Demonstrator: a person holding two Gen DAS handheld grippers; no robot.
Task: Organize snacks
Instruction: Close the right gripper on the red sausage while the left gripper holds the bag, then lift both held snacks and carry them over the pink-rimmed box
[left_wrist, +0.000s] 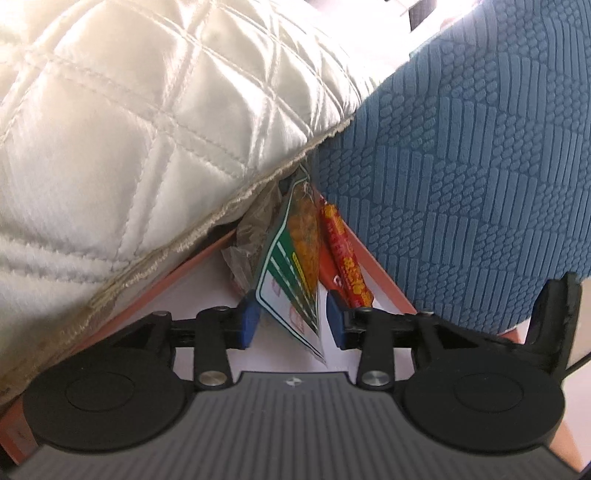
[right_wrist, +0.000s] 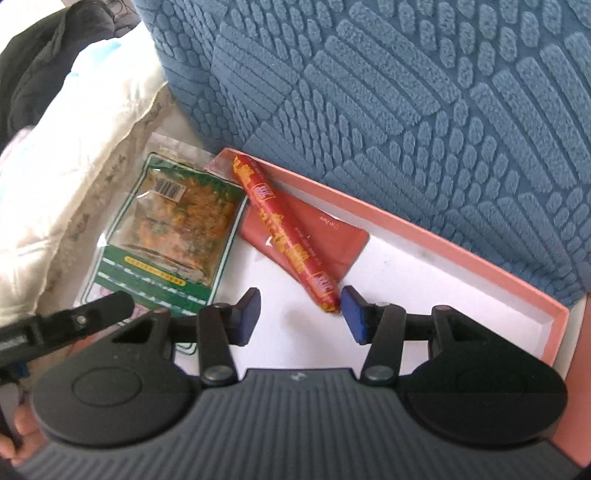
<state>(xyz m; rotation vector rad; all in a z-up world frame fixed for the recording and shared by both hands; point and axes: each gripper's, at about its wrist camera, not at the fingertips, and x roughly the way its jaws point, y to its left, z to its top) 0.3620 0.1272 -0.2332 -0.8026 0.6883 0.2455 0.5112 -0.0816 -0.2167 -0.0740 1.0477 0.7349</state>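
Shallow salmon-rimmed box (right_wrist: 480, 273) with a white floor, wedged between a blue textured cushion (right_wrist: 406, 92) and a cream quilted cover (left_wrist: 147, 129).

Green snack packet (right_wrist: 173, 236) of orange pieces at the box's far left corner, tipped against the quilted side. Red sausage stick (right_wrist: 284, 236) lying diagonally over a flat red packet (right_wrist: 332, 240) along the far rim, likely gathered there to keep snacks together.

Left hand-held gripper (left_wrist: 291, 317) partly open, blue pads on either side of the green packet's near corner, no pad clearly pressing on it.

Right hand-held gripper (right_wrist: 301, 315) partly open, empty, beside the sausage's near end, probably set for that pick.
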